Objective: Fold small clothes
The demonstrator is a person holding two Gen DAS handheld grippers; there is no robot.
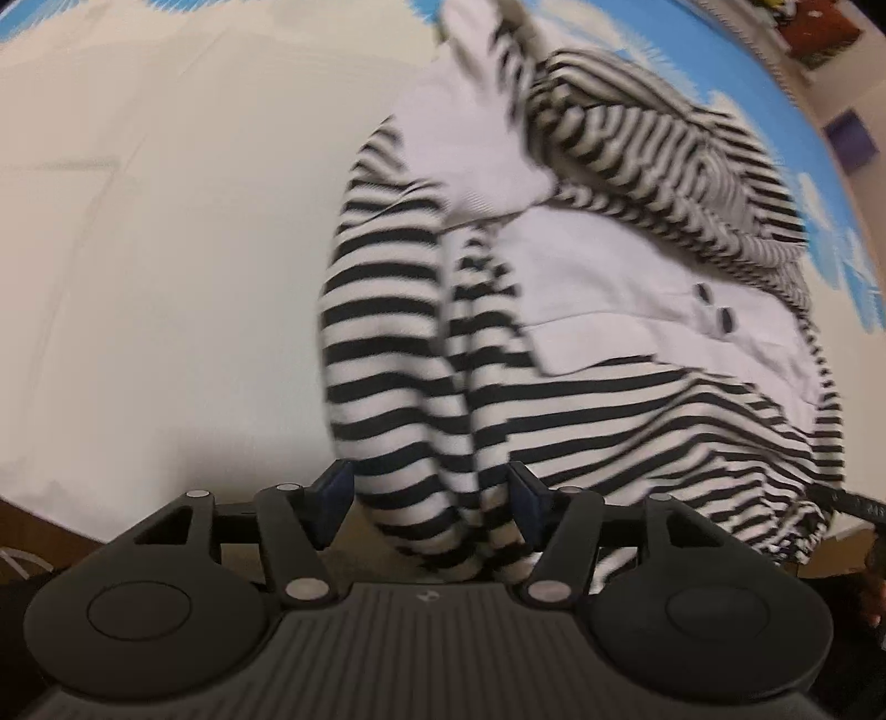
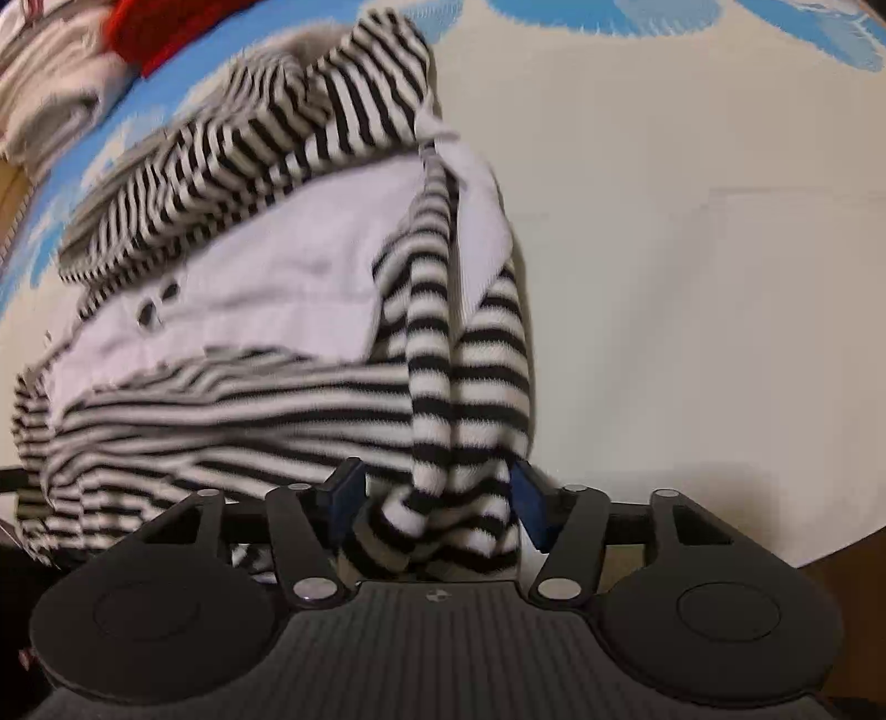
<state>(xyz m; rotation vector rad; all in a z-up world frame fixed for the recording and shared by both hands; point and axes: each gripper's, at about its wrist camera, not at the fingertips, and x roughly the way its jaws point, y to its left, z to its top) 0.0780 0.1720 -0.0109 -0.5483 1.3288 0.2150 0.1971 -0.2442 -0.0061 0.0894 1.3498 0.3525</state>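
A small black-and-white striped garment (image 1: 398, 354) with a white front panel and dark buttons (image 1: 720, 310) lies bunched on a cream cloth. My left gripper (image 1: 432, 498) is shut on its striped near edge, with fabric filling the gap between the blue pads (image 1: 332, 493). In the right wrist view the same garment (image 2: 310, 387) spreads to the left, and my right gripper (image 2: 437, 504) is shut on a striped sleeve or hem bundle between its blue pads (image 2: 526, 504). Both grips are at the garment's near edge, lifted slightly off the surface.
The cream cloth (image 1: 166, 277) has a blue patterned border (image 1: 830, 232) at the far side. A red item (image 2: 166, 27) and a folded light garment (image 2: 50, 105) lie at the far left in the right wrist view. A brown table edge (image 1: 33, 526) shows near me.
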